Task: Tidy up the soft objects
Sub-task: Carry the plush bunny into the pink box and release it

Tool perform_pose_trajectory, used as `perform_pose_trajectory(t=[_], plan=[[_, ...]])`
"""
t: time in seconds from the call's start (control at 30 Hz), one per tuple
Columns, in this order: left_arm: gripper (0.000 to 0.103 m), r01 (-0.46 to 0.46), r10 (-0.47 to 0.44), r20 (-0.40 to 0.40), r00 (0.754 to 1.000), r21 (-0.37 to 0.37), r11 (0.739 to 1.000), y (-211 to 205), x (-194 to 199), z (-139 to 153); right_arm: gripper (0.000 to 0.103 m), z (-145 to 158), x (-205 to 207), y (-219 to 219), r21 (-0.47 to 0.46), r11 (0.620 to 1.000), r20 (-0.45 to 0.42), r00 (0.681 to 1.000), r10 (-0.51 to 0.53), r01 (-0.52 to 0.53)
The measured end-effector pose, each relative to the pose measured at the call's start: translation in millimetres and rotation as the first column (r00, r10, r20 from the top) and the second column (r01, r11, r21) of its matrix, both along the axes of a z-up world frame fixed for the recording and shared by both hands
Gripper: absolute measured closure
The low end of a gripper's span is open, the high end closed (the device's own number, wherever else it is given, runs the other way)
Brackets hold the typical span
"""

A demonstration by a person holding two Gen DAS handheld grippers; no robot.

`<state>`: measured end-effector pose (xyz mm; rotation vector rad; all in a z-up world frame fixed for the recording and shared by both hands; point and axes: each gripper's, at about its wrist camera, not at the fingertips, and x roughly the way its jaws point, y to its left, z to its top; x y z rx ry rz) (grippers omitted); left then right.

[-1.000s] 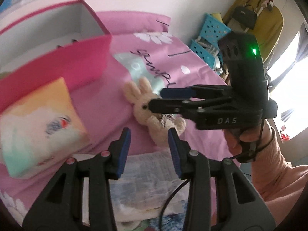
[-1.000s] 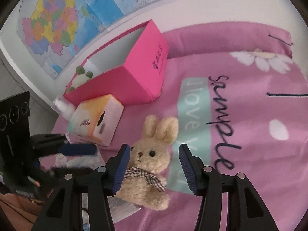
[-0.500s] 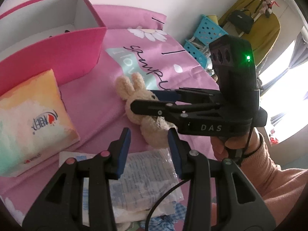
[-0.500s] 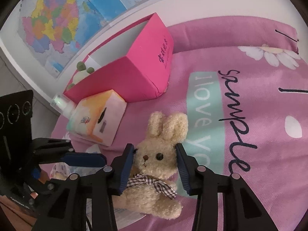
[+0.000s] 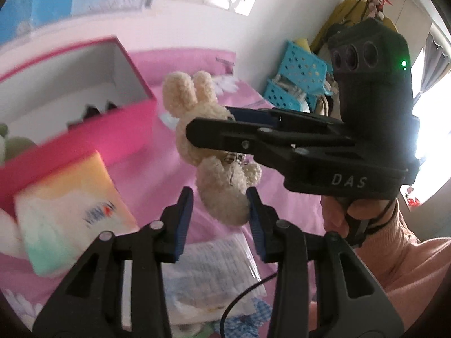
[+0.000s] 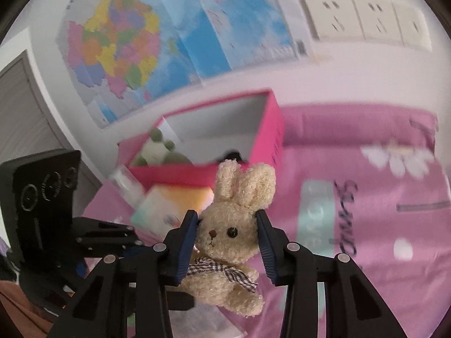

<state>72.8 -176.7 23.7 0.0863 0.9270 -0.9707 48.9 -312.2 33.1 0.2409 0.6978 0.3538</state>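
Left wrist view: left gripper (image 5: 219, 209) is closing on nothing; rabbit toy (image 5: 208, 152) hangs clear of the bedspread, clamped in the right gripper (image 5: 208, 125).

Right wrist view: pads (image 6: 188, 242) squeeze only its head; compressible plush may slip before reaching the pink box (image 6: 270, 140).

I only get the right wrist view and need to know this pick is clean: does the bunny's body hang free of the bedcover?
Observer: Yes. In the left wrist view the bunny dangles below the right gripper, with its legs clear of the pink bedcover.
Operator: Anything off the bed on my blind side?
Observer: Blue perforated baskets sit beyond the bed's edge, behind the right gripper.
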Motion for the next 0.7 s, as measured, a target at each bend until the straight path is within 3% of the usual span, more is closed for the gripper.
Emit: perform_pose_trajectory(t=[0.2,0.33,0.7], plan=[[0.069,-0.083,0.084,0.071,0.994,-0.009,0.996,12,26,28,0.061,36,30,21,-0.035,0.999,0.087,0.996,0.034,-0.031],[0.07,-0.139,0.14,0.071,0.988,-0.016,0.99,20,54,39,0.061,49,59,31,-0.054,0.998,0.111,0.993,0.042,-0.036],[0.07,-0.225,0.224,0.02,0.974,0.038,0.974,17,115,22,0.061,45,130,49,-0.12,0.993,0.057,0.998,0.02,-0.013]])
